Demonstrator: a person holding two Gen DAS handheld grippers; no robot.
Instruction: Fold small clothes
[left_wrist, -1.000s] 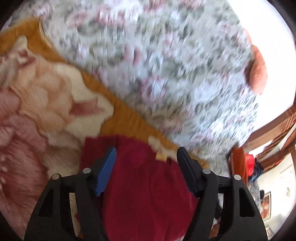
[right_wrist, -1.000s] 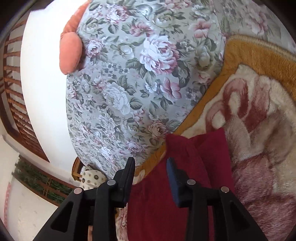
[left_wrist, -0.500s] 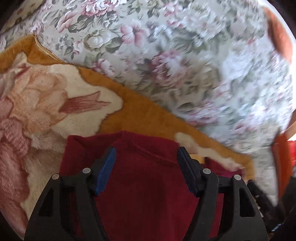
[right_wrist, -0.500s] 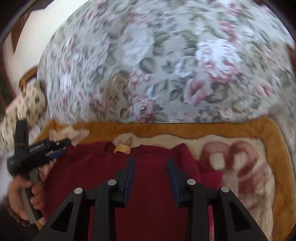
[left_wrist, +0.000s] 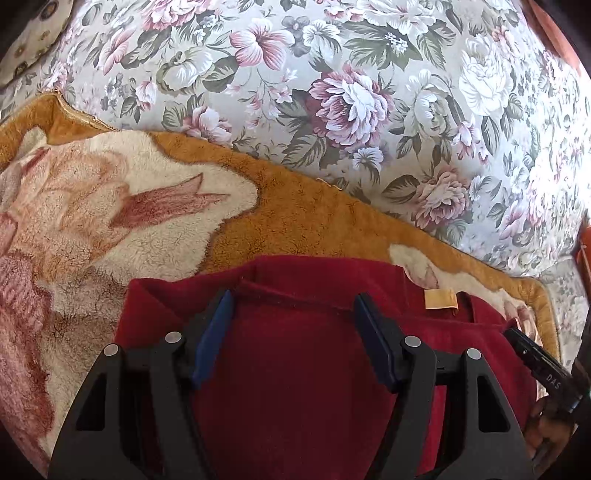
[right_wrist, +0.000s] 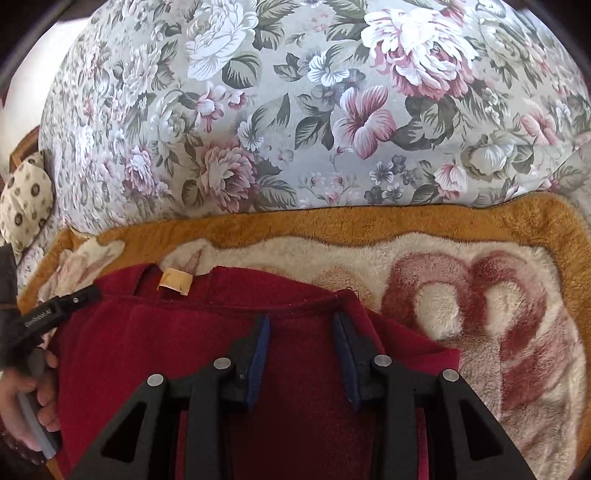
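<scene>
Both views have swung since a second ago, from the floral sheet down onto the dark red fleece garment (left_wrist: 295, 369), now sharp and centred; it lies flat on the plush cream-and-orange flower-patterned blanket (left_wrist: 122, 206), neckline with tan label (left_wrist: 440, 298) toward the grey floral bedsheet (left_wrist: 351, 103); the left tool (left_wrist: 293, 314) hovers over the folded upper edge, its blue-padded fingers (left_wrist: 213, 341) wide apart and holding nothing; the right tool (right_wrist: 301, 334) sits above the garment's right shoulder area, fingers apart by a narrower gap; the left hand (right_wrist: 27, 398) grips its handle beside the fabric.
</scene>
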